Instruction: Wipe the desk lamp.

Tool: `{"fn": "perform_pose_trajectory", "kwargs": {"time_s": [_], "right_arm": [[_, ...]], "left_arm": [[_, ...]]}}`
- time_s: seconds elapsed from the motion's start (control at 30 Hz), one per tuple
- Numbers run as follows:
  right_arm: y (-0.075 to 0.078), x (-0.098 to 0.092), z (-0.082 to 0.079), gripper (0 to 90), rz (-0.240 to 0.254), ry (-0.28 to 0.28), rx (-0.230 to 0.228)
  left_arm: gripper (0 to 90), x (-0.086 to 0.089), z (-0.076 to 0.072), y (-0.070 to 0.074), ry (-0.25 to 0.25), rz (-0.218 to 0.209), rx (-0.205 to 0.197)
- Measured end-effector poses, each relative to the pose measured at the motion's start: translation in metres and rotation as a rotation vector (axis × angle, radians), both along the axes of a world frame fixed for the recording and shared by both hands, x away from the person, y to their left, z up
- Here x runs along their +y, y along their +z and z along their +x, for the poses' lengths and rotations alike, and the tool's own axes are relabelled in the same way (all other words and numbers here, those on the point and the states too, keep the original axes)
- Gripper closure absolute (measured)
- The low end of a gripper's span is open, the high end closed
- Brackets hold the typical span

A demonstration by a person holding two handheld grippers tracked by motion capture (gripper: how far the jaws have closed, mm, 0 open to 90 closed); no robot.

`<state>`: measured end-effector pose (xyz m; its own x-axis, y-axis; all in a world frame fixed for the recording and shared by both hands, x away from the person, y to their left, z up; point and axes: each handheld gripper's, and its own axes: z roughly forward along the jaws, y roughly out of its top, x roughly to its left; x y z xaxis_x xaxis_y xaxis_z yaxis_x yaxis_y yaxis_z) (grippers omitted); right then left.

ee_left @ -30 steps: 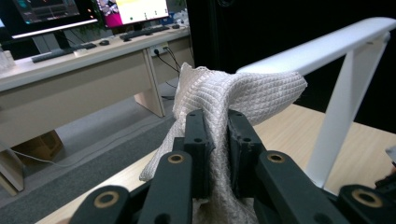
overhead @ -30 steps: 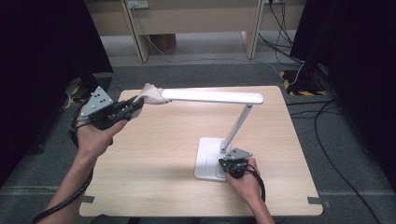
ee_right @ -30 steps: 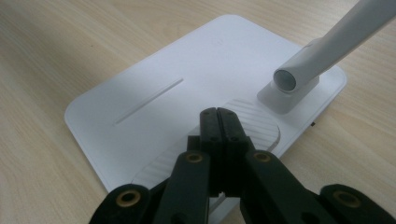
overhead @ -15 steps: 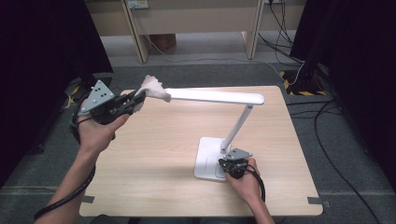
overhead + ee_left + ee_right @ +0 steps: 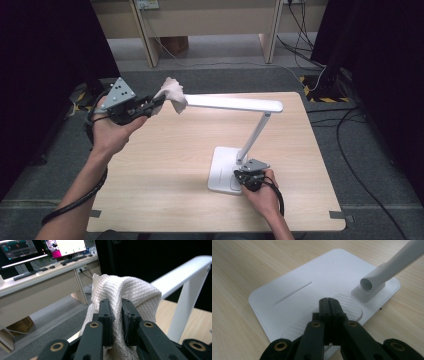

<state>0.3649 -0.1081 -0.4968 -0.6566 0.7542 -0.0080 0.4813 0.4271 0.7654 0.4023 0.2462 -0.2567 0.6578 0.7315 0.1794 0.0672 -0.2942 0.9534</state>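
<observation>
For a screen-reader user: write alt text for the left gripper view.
The left gripper, its two black jaws shut on a bunched white waffle-weave cloth, holds it beside the white head bar of a desk lamp. Behind are a long desk with monitors on it, and grey floor.

Left gripper (image 5: 117, 315) pinching white cloth (image 5: 125, 290), white lamp arm (image 5: 182, 272) just beside

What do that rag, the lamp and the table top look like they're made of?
The rag: woven or knitted fabric, off-white and matte; a fine ribbed weave shows and it folds softly. The lamp: probably plastic, smooth matte white with moulded ridges on its base; painted metal can't be ruled out. The table top: pale wood grain, likely laminate, given its even, flat look.
</observation>
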Motion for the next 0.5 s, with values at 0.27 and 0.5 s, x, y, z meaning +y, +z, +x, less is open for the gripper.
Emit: {"fn": "perform_pose_trajectory", "kwargs": {"time_s": [0.27, 0.5], "right_arm": [[0.000, 0.000, 0.000, 90.0, 0.002, 0.000, -0.001], [0.000, 0.001, 0.000, 90.0, 0.006, 0.001, -0.001]], "left_arm": [[79.7, 0.019, 0.004, -0.014, 0.016, 0.011, 0.029], [79.7, 0.017, 0.019, -0.010, 0.048, 0.047, 0.028]]}}
